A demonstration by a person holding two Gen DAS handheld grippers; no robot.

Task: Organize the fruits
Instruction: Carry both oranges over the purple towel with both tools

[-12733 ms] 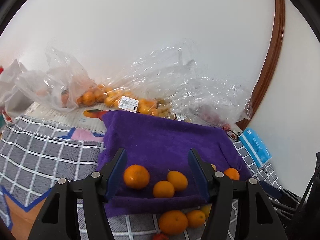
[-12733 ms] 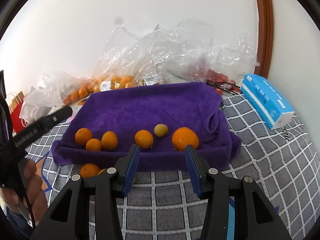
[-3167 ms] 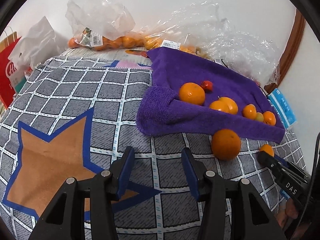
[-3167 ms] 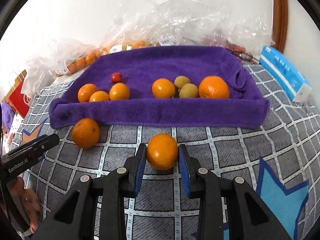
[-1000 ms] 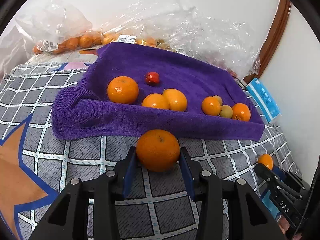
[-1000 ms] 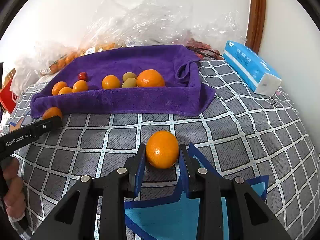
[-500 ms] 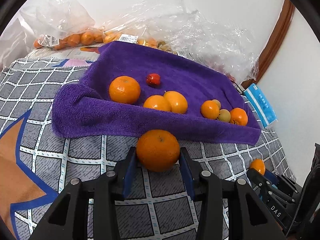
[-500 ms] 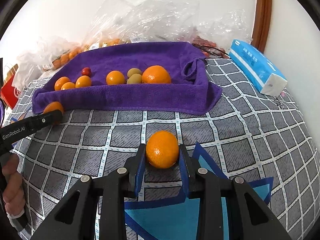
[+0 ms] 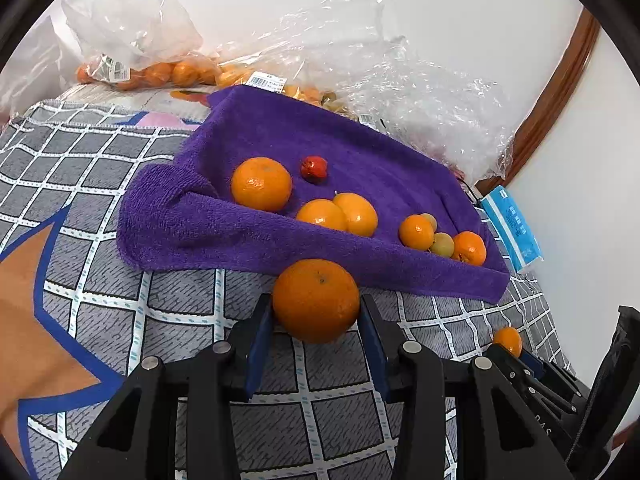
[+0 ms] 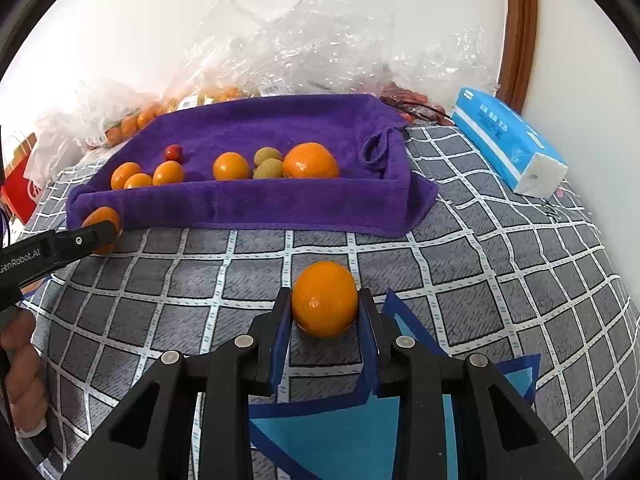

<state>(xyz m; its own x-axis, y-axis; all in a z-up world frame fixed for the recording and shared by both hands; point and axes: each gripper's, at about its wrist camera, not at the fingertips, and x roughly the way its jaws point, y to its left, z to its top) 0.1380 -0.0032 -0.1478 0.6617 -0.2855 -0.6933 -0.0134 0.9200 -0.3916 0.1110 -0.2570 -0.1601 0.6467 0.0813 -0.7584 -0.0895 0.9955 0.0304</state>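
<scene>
Left gripper (image 9: pixel 316 322) clamps a big round orange (image 9: pixel 316 300) between its blue pads, just in front of the near folded edge of the purple terry towel (image 9: pixel 200 228). Right gripper (image 10: pixel 325 314) is closed on a second round orange (image 10: pixel 324 299), over the grey checked mat (image 10: pixel 480 280), well short of the towel's near edge.

Already on the towel: a large orange (image 9: pixel 261 183) at the left, a small red fruit (image 9: pixel 314 168) just beyond it, two touching oranges (image 9: pixel 340 214) in the middle, and a cluster of small oranges and greenish fruits (image 9: pixel 442 240) at the right.

Risks, judged:
- pads grip only the oranges' widest part, skin looks smooth, so either could squirt out and roll on the mat
- the raised towel fold sits right ahead of the left orange; a low carry would snag it or drag the towel
- dropping into the row could knock the round fruits and scatter them
- both grippers heading to the same towel could collide
</scene>
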